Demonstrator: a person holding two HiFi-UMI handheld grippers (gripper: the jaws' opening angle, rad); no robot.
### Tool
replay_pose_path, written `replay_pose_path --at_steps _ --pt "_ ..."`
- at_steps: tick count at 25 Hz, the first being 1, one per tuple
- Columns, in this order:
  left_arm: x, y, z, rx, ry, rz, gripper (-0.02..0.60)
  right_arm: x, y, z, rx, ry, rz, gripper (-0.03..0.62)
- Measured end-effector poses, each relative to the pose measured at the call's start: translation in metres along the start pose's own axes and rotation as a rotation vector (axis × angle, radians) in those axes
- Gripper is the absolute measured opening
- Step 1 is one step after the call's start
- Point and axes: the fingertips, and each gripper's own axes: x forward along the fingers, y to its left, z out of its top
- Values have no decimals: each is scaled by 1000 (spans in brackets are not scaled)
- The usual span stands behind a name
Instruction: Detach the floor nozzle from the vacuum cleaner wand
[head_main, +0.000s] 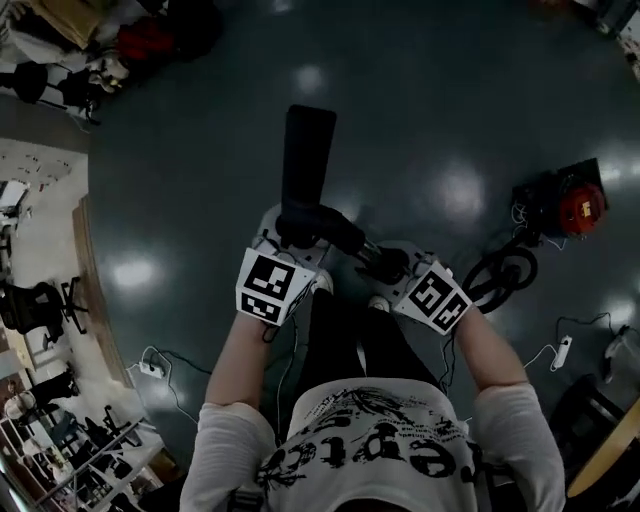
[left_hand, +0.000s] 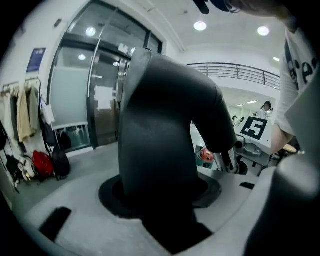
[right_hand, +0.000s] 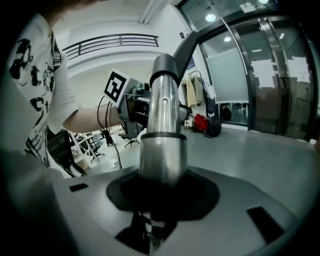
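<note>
Pulling could slip the smooth silver metal wand tube (right_hand: 162, 140) through the right gripper (head_main: 378, 262) clamped on it, while the left gripper (head_main: 295, 232) clamps the black plastic floor nozzle (head_main: 307, 150), held aloft.

A red-and-black cable reel (head_main: 578, 206) sits on the glossy dark floor (head_main: 200, 180). A red bag (left_hand: 42, 164) rests near glass doors (left_hand: 85, 100), coats (left_hand: 22, 117) hanging alongside.

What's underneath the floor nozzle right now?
Only bare, glossy dark floor shows around the floor nozzle, gripped at its neck by the left gripper; the right gripper grips the wand. The patch straight below is covered by the nozzle.
</note>
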Motion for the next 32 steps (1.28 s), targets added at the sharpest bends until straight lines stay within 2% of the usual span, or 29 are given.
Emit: replay_pose_path --at_steps 3,6,11,18,21,24,27,28,30,31,32 --pt "-27 -33 71 93 -60 12 222 -54 19 36 -46 -40 -38 147" --pt "-55 -67 102 80 -32 3 209 -92 46 53 -70 -54 -57 146" --pt "-72 -88 122 51 11 43 190 -119 62 66 -88 -109 -138 147" --pt "-96 -110 125 95 -1 83 184 -126 84 62 -91 -145 -232 147" --pt "-92 -116 130 93 25 116 184 -138 73 61 -92 -165 -321 146" --pt "-84 -112 138 37 40 183 184 -146 50 63 -63 -166 -464 146" --pt "-92 -101 154 -125 -53 205 181 -147 43 54 -47 -157 -528 144" --pt "-99 -94 160 -109 -60 233 179 -147 45 49 -49 -154 -524 144" --pt "-111 -85 171 36 -29 299 179 -149 47 45 -55 -152 -507 143" --pt "-113 -85 175 78 -21 303 181 -149 46 45 -59 -147 -498 143" --pt "-113 -86 178 82 -24 291 181 -149 43 45 -66 -139 -490 143"
